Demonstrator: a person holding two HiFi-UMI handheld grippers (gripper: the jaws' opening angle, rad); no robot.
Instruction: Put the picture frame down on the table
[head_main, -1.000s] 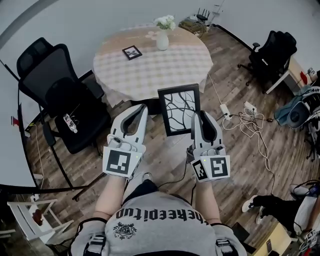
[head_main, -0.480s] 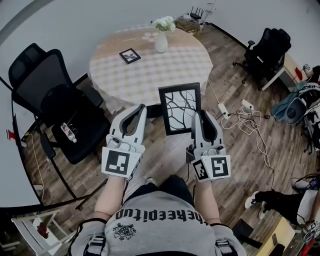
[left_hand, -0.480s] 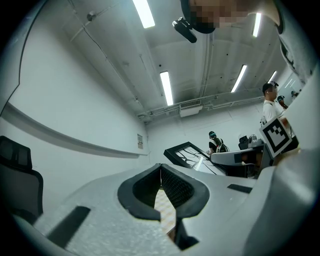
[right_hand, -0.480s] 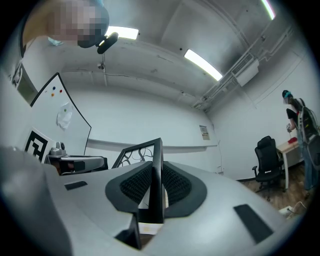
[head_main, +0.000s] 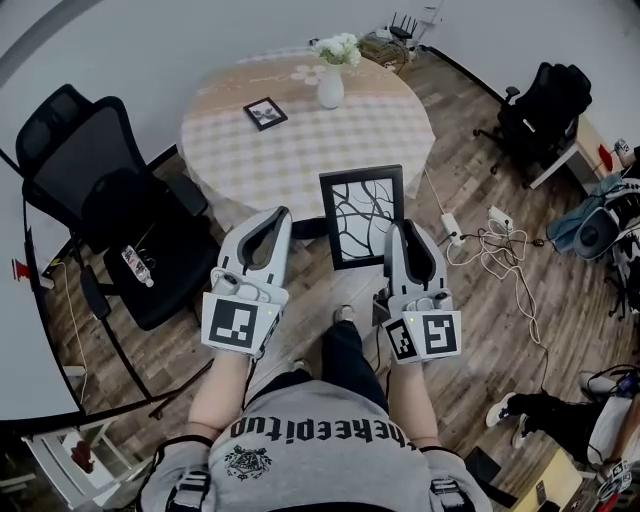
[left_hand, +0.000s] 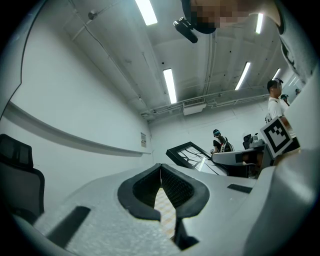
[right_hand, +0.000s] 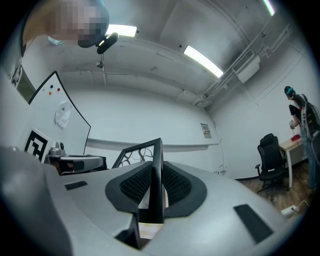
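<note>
The white right gripper (head_main: 400, 235) has its jaws clamped on the right edge of a black rectangular picture frame (head_main: 362, 215) with a branch drawing. It holds the frame in the air at the near edge of a round table with a pale checked cloth (head_main: 300, 140). The white left gripper (head_main: 274, 220), also near that edge, has its jaws pressed together on nothing. Toward the table's far side are a small black photo frame (head_main: 265, 112) and a white vase of white flowers (head_main: 330, 80).
</note>
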